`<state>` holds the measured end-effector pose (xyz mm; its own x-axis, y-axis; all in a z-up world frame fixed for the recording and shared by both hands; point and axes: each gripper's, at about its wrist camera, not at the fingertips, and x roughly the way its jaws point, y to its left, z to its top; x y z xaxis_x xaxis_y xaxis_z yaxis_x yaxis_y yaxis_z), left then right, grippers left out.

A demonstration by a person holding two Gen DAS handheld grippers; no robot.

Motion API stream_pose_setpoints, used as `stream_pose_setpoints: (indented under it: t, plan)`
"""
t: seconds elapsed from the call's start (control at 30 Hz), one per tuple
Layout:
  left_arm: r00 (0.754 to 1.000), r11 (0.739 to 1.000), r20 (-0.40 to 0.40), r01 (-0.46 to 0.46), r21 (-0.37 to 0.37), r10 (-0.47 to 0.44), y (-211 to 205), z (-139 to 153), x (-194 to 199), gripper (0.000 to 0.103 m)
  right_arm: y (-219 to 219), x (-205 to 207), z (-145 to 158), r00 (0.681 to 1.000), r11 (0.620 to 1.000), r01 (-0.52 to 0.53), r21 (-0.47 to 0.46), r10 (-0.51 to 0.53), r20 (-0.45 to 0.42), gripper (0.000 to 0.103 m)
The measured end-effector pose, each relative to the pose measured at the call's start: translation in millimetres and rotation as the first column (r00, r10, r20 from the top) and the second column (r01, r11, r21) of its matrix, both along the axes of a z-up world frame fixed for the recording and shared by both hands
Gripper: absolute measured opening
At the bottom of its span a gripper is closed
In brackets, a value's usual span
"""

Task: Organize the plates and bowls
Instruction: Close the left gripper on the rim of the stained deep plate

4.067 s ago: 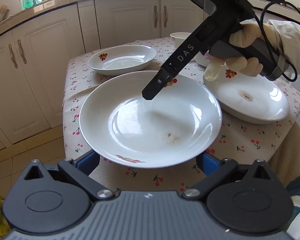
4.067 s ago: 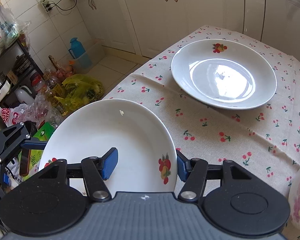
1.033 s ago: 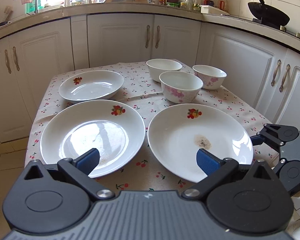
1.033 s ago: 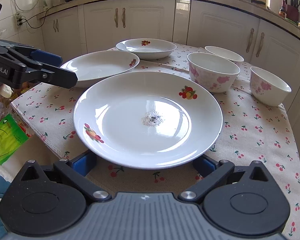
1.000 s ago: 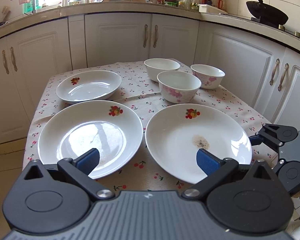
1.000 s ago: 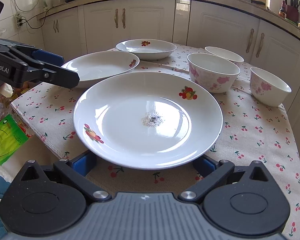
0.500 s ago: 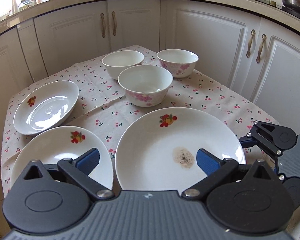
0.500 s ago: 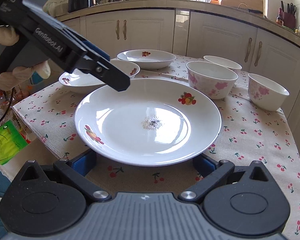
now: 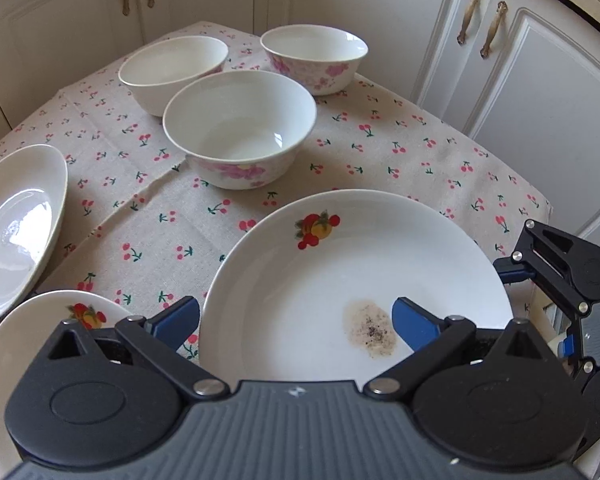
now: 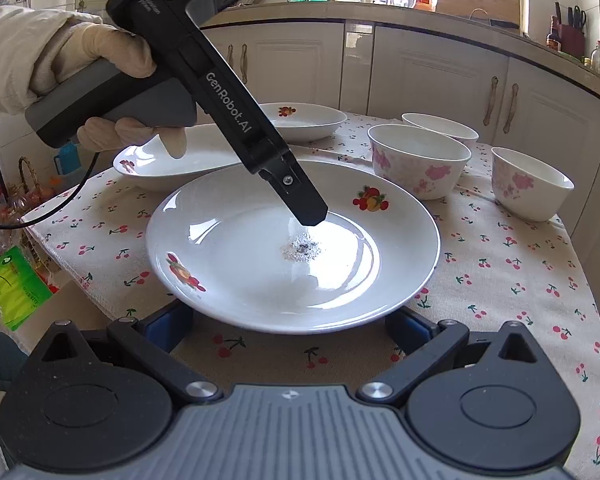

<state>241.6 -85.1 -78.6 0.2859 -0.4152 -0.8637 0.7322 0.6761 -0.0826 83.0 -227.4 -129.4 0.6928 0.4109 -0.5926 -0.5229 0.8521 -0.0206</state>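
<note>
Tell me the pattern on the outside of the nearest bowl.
Pink flowers on white, on the nearest bowl; clearest in the right wrist view.

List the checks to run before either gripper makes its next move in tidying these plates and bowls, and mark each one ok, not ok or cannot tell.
1. Left gripper empty and open: ok, jaws wide apart.
2. Right gripper empty and open: ok, fingers spread at the near rim of the stained plate.
3. Plate clean enough to stack: not ok, speckled residue lies in its middle.
4. Left gripper clear of the plate: cannot tell, its tip hangs over the middle.
5. Bowls upright and out of the way: ok, all three stand beyond the plate, unstacked.
</note>
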Motion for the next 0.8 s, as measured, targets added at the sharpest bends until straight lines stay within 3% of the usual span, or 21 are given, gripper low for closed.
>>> stream_pose_setpoints:
  t: [0.37, 0.8]
  plan:
    - [0.992, 0.997, -0.116, 0.057, 0.042, -0.052, -7, -11, 14, 0.100, -2, 1, -1, 1.000, 1.000, -0.004, 0.010, 0.003, 0.013, 0.103]
    - [0.987, 0.995, -0.143, 0.076, 0.063, -0.066, -10, -13, 17, 0.099, 0, 5, 1, 1.000, 1.000, -0.023, -0.003, 0.023, -0.009, 0.103]
